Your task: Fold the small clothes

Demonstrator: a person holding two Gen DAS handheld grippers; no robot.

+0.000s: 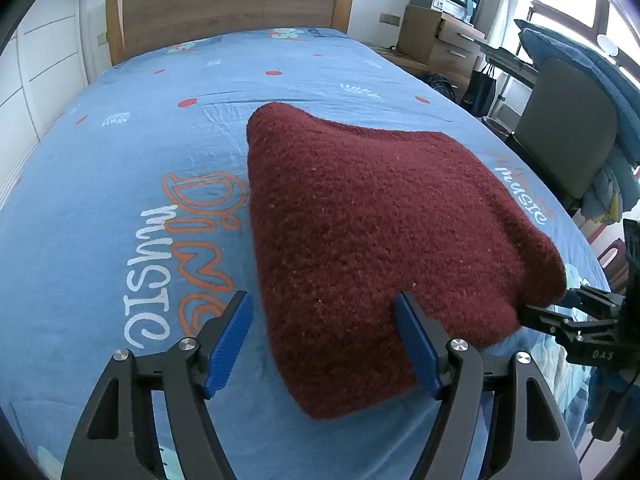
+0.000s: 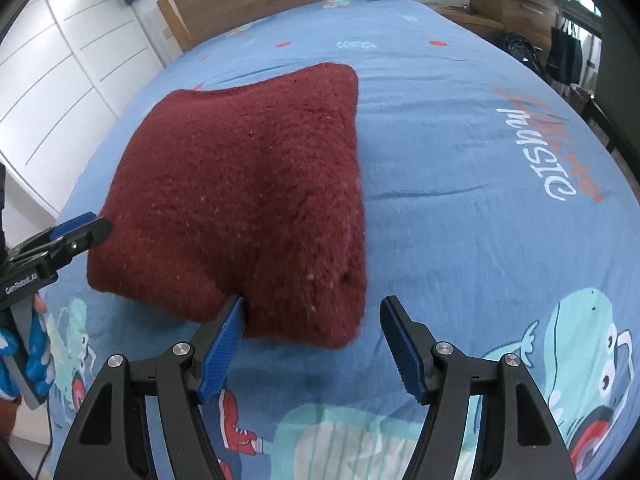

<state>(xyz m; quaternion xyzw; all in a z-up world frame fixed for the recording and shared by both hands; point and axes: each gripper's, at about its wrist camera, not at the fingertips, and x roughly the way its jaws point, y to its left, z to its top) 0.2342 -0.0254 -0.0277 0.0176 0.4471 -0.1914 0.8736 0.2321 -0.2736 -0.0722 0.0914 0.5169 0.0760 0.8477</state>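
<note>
Folding step: looks near its end, maroon knit garment [image 1: 384, 240] already a thick bundle on the blue bedsheet [image 1: 120, 184].
Garment place: near edge between and just ahead of both tongs.
Left gripper [image 1: 324, 344]: spread wide, pinching nothing, right pad [image 1: 416, 344] against the near left corner.
Right gripper [image 2: 312, 344]: spread too, left pad [image 2: 224, 352] touching the near right corner.
Doing it well: probably press and square both near corners evenly, without dragging the bundle.
Risk: springy knit likely to puff open.
</note>
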